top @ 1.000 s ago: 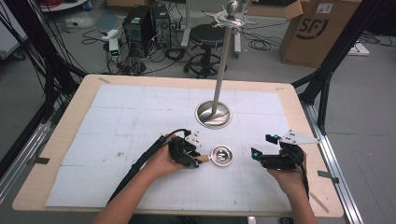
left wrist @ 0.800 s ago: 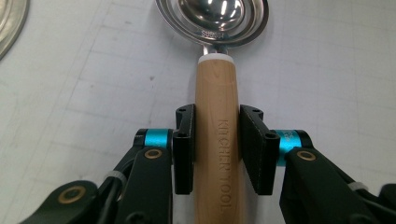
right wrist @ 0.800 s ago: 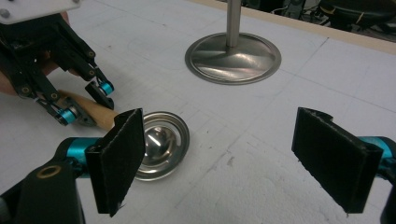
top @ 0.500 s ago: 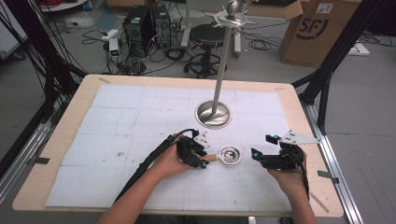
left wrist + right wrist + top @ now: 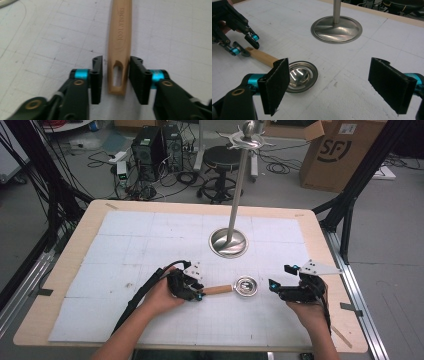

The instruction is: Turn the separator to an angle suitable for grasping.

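A small metal ladle lies flat on the white mat, its round bowl [image 5: 246,286] toward my right hand and its wooden handle [image 5: 217,290] pointing left. My left gripper [image 5: 200,294] is shut on the slotted end of that handle [image 5: 119,47]. Its jaws have just been closing, and the handle stands between the ribbed pads [image 5: 137,80]. My right gripper [image 5: 280,277] rests a little to the right of the bowl [image 5: 299,75], open wide with nothing between its pads [image 5: 275,83]. The right gripper view also shows the left gripper [image 5: 244,46] at the handle's far end.
A steel stand with a round base [image 5: 228,242] and a tall pole [image 5: 240,195] rises just behind the ladle. The mat [image 5: 150,240] covers a wooden table [image 5: 70,270]. Black frame posts, cables and a cardboard box [image 5: 335,150] surround the table.
The ladle has shifted a little to the right. The left gripper then slid back along the handle to its end, baring the wood. The right hand has stayed put.
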`<move>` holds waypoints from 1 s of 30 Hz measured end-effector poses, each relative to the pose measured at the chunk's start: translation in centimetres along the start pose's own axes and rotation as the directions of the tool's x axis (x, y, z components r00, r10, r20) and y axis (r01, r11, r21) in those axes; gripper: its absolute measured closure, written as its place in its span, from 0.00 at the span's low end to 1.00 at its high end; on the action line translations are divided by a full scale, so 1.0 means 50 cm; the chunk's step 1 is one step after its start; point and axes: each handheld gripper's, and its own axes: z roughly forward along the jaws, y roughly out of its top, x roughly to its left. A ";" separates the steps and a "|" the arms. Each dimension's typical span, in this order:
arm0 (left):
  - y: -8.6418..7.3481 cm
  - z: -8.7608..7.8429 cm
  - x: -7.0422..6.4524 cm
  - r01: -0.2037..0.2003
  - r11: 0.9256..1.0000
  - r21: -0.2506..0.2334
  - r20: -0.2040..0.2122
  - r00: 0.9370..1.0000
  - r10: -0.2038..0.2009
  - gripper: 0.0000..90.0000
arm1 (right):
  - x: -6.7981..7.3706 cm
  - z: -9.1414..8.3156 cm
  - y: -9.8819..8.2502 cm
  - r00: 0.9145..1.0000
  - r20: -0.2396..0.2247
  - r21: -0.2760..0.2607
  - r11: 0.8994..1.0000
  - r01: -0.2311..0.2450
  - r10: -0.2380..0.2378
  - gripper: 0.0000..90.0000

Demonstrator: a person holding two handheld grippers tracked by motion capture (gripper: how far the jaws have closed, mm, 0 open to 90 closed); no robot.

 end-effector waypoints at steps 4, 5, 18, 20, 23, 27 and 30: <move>0.008 0.007 0.005 0.001 1.000 -0.003 0.000 1.000 -0.001 0.76 | 0.001 0.002 0.000 1.000 0.000 0.006 1.000 0.004 -0.004 0.18; 0.011 0.009 0.007 -0.003 1.000 -0.002 -0.001 1.000 0.003 0.76 | 0.000 0.001 -0.001 1.000 0.001 0.007 1.000 0.004 -0.004 0.18; 0.047 0.024 0.018 -0.001 0.999 -0.048 -0.025 1.000 0.000 0.64 | -0.008 -0.035 -0.018 0.999 0.028 0.000 1.000 -0.022 0.022 0.18; 0.043 0.006 0.021 0.013 0.998 -0.061 -0.031 0.999 -0.015 0.61 | -0.012 -0.036 -0.018 0.999 0.028 -0.011 1.000 -0.025 0.025 0.18; 0.030 -0.034 0.023 0.039 0.993 -0.111 -0.059 0.997 -0.046 0.55 | -0.010 -0.031 -0.017 1.000 0.020 0.001 1.000 -0.017 0.017 0.18; 0.000 -0.083 0.023 0.079 0.984 -0.159 -0.095 0.991 -0.095 0.48 | -0.006 -0.025 -0.013 1.000 0.011 0.001 1.000 -0.006 0.006 0.18; -0.031 -0.125 0.026 0.104 0.972 -0.210 -0.113 0.985 -0.130 0.46 | -0.006 -0.021 -0.009 1.000 0.005 -0.004 1.000 -0.004 0.004 0.18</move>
